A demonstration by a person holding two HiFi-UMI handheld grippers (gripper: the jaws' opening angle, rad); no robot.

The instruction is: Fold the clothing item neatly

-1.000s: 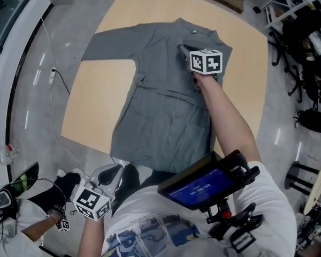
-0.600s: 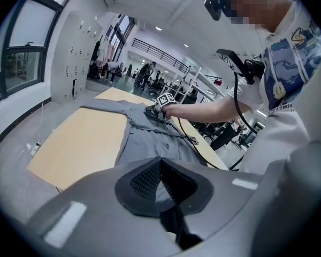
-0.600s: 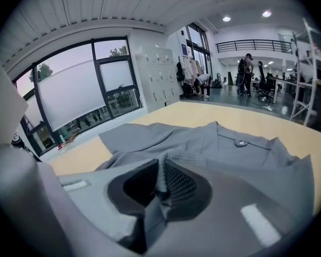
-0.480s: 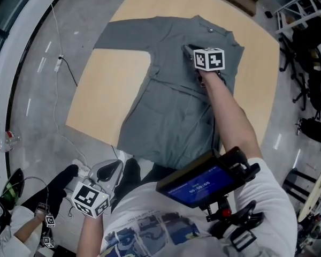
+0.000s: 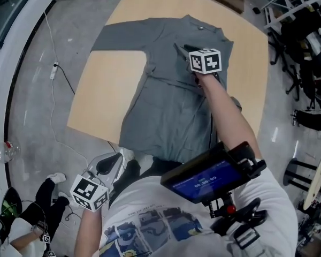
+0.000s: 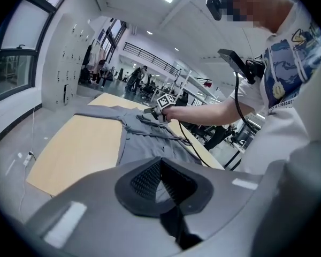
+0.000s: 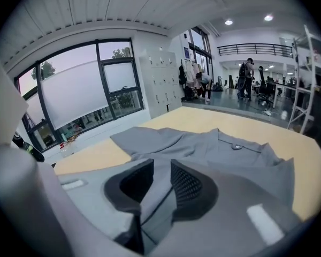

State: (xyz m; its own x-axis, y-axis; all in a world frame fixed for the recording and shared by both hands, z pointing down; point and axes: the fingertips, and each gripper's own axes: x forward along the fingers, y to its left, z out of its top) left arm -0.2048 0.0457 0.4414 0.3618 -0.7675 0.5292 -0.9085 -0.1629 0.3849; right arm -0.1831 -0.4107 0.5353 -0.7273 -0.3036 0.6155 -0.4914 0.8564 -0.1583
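A grey long-sleeved garment (image 5: 166, 111) lies flat on the light wooden table (image 5: 109, 90), collar at the far end, with one sleeve (image 5: 117, 36) stretched out to the left. My right gripper (image 5: 181, 50) rests low on the upper chest just below the collar. Its jaws are opening; the pads (image 7: 188, 182) stand a little apart with a ridge of grey cloth (image 7: 203, 143) showing in the gap, not pinched. My left gripper (image 5: 108, 167) is shut and empty, held low by my waist off the table's near edge, and looks across at the garment (image 6: 144, 143).
A cable (image 5: 59, 74) trails over the floor left of the table. Chairs and racks (image 5: 305, 47) crowd the right side, with a black stool (image 5: 297, 173) nearer. A screen device (image 5: 208, 178) hangs on my chest. Another person (image 5: 21, 234) crouches at lower left.
The right gripper has stayed on the chest of the garment near the collar, and the left gripper has stayed low by my waist. The person at lower left has shifted.
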